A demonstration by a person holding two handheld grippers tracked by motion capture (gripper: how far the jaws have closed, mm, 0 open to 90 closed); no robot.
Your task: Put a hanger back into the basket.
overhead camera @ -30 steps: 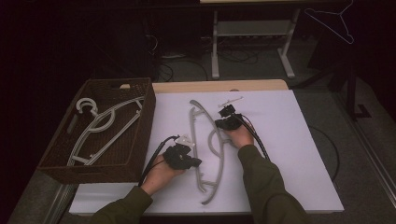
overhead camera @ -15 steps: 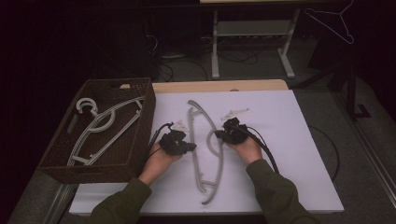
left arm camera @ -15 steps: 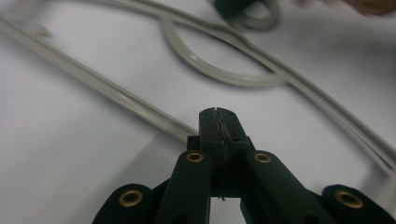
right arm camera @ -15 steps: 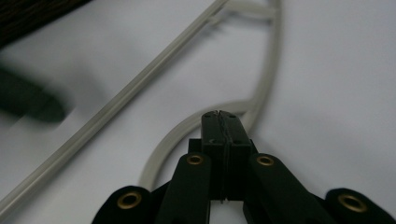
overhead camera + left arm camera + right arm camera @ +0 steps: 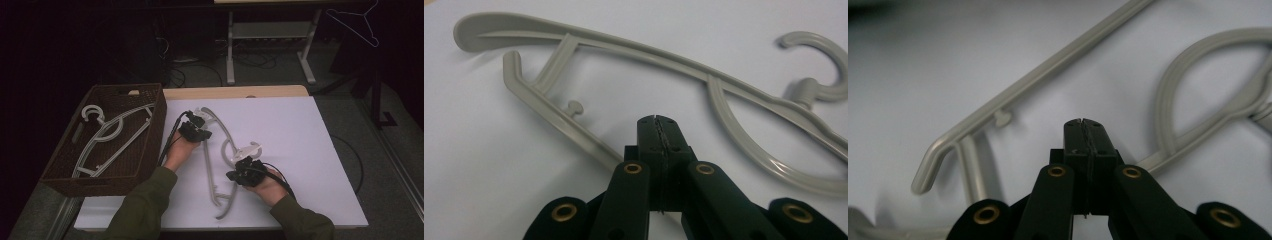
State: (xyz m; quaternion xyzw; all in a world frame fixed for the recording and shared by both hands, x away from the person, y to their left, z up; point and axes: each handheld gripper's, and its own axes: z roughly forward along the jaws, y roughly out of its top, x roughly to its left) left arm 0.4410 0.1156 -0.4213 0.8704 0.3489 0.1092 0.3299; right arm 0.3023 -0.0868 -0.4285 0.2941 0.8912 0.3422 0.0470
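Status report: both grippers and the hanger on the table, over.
Left gripper shut, empty. Right gripper shut, empty. Hanger flat on table, between them. Nothing in the way.

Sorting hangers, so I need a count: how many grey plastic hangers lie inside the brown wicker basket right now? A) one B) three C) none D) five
A: the high view shows a single grey plastic hanger inside the brown wicker basket; a second hanger lies on the white table sheet.
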